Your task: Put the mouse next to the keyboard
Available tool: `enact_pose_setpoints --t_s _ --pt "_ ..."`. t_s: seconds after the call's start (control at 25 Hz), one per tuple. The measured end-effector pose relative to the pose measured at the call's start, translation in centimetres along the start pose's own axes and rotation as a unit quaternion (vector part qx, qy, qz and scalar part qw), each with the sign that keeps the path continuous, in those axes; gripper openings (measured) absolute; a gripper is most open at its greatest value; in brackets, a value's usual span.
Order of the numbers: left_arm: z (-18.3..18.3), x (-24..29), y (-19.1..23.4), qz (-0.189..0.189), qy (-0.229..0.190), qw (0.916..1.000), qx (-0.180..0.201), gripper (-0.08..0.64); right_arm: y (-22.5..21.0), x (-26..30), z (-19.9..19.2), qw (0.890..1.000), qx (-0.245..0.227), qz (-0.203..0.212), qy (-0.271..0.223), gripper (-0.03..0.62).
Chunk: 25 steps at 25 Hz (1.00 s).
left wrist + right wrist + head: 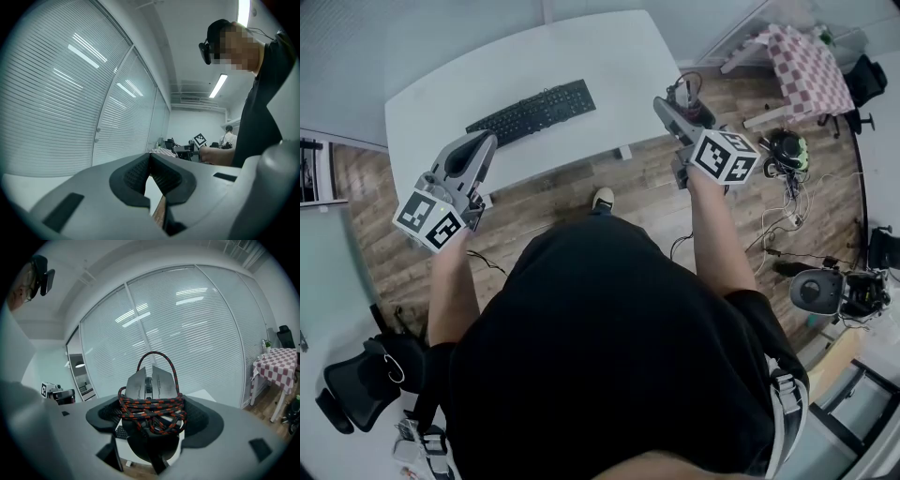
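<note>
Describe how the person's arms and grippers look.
The left gripper and right gripper match: grey moulded bodies, black ribbed pads, each with a white cube of black square markers. The person wears a black short-sleeved top.

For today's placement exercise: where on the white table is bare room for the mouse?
The white rounded table is bare right of the long black keyboard, to its curved end, and left of it. Nothing crowds it.
</note>
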<state>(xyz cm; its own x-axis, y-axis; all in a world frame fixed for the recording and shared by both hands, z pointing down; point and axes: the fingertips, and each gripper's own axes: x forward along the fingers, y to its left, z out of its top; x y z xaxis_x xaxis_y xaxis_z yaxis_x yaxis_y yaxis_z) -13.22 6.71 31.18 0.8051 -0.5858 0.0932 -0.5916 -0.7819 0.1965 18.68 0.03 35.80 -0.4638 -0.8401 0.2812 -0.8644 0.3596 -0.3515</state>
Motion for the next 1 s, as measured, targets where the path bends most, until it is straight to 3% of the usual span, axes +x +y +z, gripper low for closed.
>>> enact_pose_setpoints --t_s 1.0 --pt "0.2 5.5 2.8 0.014 0.01 0.9999 -0.003 0.02 -3.8 5.4 0.8 0.999 0.004 0.025 0.02 0.406"
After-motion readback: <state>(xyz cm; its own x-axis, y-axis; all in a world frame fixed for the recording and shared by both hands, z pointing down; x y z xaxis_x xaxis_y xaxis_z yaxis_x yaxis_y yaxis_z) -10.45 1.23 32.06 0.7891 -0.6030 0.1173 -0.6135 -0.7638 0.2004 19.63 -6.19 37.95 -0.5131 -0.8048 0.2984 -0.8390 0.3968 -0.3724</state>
